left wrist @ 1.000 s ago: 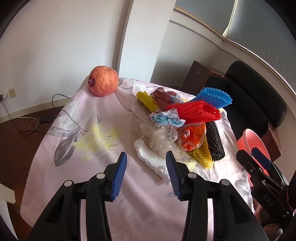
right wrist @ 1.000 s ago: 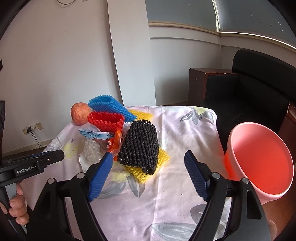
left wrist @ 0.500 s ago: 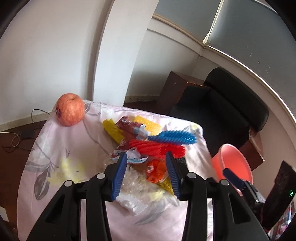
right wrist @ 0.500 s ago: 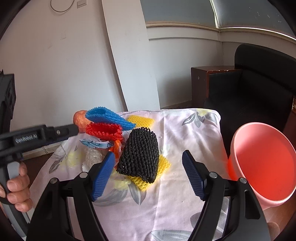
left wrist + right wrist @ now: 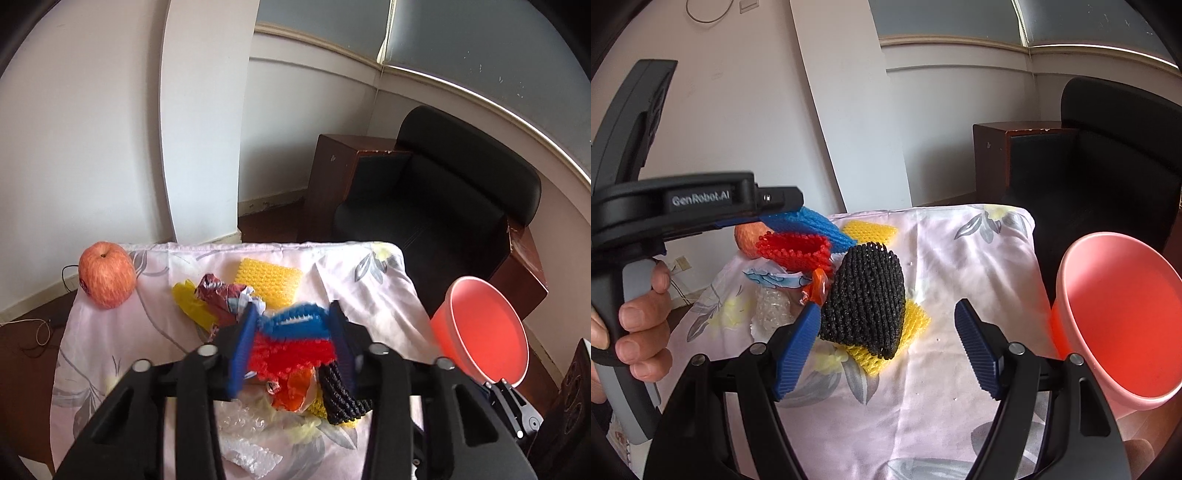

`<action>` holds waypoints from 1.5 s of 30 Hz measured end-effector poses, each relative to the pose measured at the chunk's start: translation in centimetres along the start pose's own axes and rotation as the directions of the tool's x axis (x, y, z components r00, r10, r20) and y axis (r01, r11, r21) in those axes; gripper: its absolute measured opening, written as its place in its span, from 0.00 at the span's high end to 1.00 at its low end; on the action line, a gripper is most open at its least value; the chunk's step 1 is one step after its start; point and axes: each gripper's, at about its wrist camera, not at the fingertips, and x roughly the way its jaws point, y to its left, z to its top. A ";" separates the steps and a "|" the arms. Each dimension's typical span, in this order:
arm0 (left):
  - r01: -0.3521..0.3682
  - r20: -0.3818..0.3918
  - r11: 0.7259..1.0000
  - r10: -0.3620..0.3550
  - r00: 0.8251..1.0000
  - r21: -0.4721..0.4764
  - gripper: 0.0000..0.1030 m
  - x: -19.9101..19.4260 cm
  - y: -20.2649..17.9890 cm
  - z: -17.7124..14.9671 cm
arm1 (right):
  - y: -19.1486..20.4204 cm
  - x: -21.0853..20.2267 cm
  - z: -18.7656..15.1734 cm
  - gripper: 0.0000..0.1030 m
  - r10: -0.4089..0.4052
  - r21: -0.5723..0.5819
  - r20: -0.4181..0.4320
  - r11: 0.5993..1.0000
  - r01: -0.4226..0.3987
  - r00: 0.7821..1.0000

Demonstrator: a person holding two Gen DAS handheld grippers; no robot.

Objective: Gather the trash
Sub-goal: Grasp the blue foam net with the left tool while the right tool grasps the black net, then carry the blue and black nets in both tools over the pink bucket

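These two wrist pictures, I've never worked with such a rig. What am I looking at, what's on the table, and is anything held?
There is no robot arm: a person holds a two-finger gripper in each hand, and each gripper carries a wide-angle camera looking along its fingers.

The left wrist view shows the left gripper, whose jaws have just been closing around the blue foam net and the red foam net on top of the trash pile. The picture is blurred there, so I cannot tell whether the pads already press on them.

The right wrist view shows the right gripper open and empty, above the black foam net. At its left edge a hand grips the left gripper's handle.

On the flowered tablecloth also lie yellow foam nets, wrappers, bubble wrap and an apple. A pink bucket stands beside the table.
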 end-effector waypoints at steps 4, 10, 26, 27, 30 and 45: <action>-0.007 -0.056 1.000 0.006 0.998 -0.013 0.92 1.0 0.8 -2.1 | -0.3 0.2 -0.2 0.27 0.005 0.006 -0.010 1.000 -0.005 1.000; -0.015 -0.066 0.998 0.011 0.998 -0.056 0.96 0.5 2.7 -4.5 | -0.6 1.2 0.1 0.27 0.044 0.033 -0.038 0.999 -0.042 0.998; 0.003 0.011 0.996 -0.002 1.000 -0.092 0.96 -4.0 4.3 -5.9 | 1.1 6.9 -0.4 0.68 0.091 0.045 -0.210 0.995 -0.083 0.973; 0.004 0.011 0.995 -0.003 1.000 -0.095 0.96 -4.1 4.4 -6.0 | 1.1 6.8 -0.4 0.74 0.087 0.042 -0.211 0.996 -0.080 0.973; 0.008 0.013 0.994 -0.007 1.000 -0.105 0.96 -4.2 4.5 -5.9 | 0.9 6.3 -0.4 0.79 0.093 0.058 -0.206 0.995 -0.083 0.974; -0.099 0.025 0.988 0.103 0.994 -0.121 0.96 -5.0 3.4 -5.6 | 1.2 0.5 1.2 0.79 0.057 0.019 -0.058 0.998 -0.056 0.997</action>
